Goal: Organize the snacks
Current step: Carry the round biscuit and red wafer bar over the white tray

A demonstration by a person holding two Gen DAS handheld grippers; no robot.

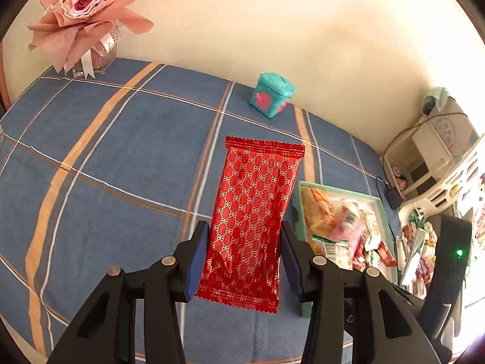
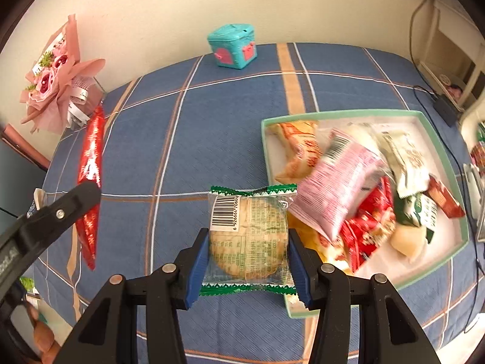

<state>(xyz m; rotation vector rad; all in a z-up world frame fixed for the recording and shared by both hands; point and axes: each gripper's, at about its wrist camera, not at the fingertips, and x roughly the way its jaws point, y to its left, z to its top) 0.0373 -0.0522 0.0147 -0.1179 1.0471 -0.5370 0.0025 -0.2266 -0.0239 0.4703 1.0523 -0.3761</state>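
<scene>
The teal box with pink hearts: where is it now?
In both wrist views the teal box stands on the checked tablecloth at the far edge by the wall, beyond the snack tray.

cream wall (image 1: 272, 15) behind a table in blue plaid cloth (image 1: 121, 151) — pale shelving (image 1: 439, 139) alongside

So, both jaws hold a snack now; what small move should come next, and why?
Probably carry both packets out over the bare blue cloth and set them down apart. The left gripper grips the red packet, the right gripper the green-edged cracker packet, both lifted beside the crowded tray.
</scene>
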